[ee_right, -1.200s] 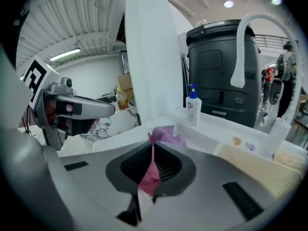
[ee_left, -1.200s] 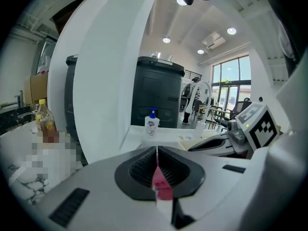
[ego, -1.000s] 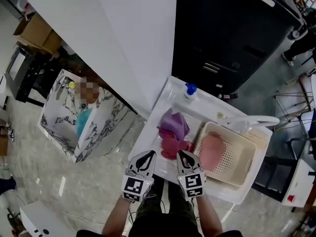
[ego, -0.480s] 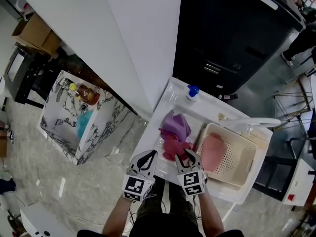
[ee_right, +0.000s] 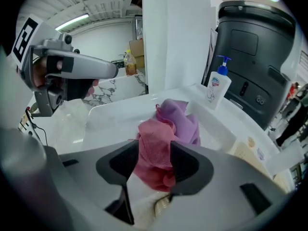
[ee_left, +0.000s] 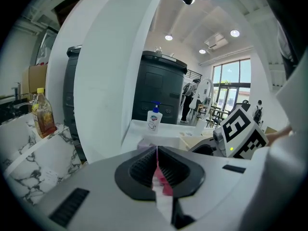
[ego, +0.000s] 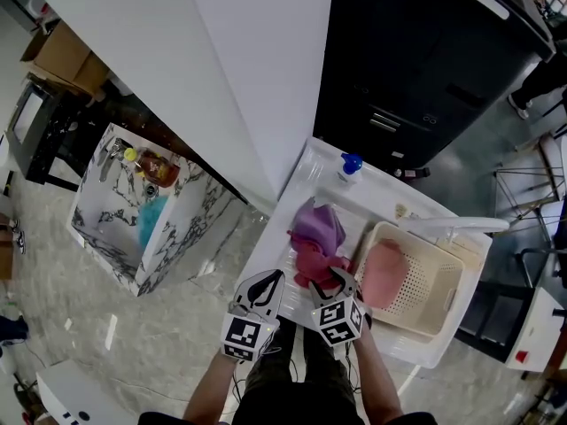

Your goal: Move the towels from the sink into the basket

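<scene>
In the head view, far out at 9 o'clock, a marble-patterned counter stands well apart from the white sink. The left gripper hangs at the sink's near edge, at about 7 o'clock of the towels, its jaws pressed together with nothing pinched; through the thin slit between them its own view shows only a sliver of pink beyond. In the sink's left part the pink towel lies bunched up, and the purple towel sits touching it at 12 o'clock. A soap bottle with a blue pump stands on the rim at 1 o'clock of the purple towel. The right gripper tilts down at 5 o'clock of the pink towel. Its jaws have just been opening and now stand spread wide, with a fold of the pink towel rising between them, not clamped. At 3 o'clock of the towels the cream basket sits in the sink's right part with a salmon towel against its left wall. The white faucet reaches across the basket's far edge at 12 o'clock.
</scene>
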`<state>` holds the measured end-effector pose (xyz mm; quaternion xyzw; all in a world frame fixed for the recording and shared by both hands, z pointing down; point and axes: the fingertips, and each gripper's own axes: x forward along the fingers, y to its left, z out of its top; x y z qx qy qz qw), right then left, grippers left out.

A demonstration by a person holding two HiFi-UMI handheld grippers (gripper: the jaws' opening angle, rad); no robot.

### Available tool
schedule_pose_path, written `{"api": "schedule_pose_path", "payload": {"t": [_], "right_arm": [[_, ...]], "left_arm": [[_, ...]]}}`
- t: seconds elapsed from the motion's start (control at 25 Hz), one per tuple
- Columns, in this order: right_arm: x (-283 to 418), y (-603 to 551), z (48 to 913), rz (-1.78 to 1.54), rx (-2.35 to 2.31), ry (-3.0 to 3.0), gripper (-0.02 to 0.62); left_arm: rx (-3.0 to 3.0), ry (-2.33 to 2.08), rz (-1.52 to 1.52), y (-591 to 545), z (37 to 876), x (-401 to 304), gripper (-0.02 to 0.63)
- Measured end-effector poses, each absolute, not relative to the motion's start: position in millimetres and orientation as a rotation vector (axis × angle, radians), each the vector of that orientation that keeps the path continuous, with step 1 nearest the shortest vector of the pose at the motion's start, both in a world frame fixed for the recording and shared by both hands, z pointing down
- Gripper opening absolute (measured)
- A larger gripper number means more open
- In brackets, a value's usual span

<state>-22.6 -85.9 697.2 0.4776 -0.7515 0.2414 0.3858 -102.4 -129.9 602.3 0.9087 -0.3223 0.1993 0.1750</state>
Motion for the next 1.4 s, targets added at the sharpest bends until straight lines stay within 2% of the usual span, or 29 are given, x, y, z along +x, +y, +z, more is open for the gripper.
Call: {"api": "schedule_pose_path", "payload": {"t": [0.44, 0.6, 0.76, 1.0, 1.4], "right_arm": [[-27.9, -92.1, 710.8, 0.570, 1.130, -1.860, 0.205], [-22.9, -93.1, 709.5, 0.526, 1.145, -1.846, 0.104], [-19.0, -95.8, 706.5, 0.513, 1.183, -1.850, 0.057], [-8.0, -99.2, 692.4, 0.634, 1.305, -1.897, 0.046], [12.7, -103.0, 655.2, 0.591, 1.469, -1.901, 0.046]], "left_arm": [[2.558, -0.935, 0.561, -141.1, 605.7, -107.1, 0.017], [2.556, -0.940, 0.560, -143.5, 605.6, -108.3, 0.017], [2.556, -0.937, 0.562, -143.8, 605.5, -109.0, 0.017], [2.571, -0.936, 0.562, -142.2, 599.5, -110.5, 0.017], [2.615, -0.914, 0.537, -134.7, 583.0, -105.3, 0.017]]}}
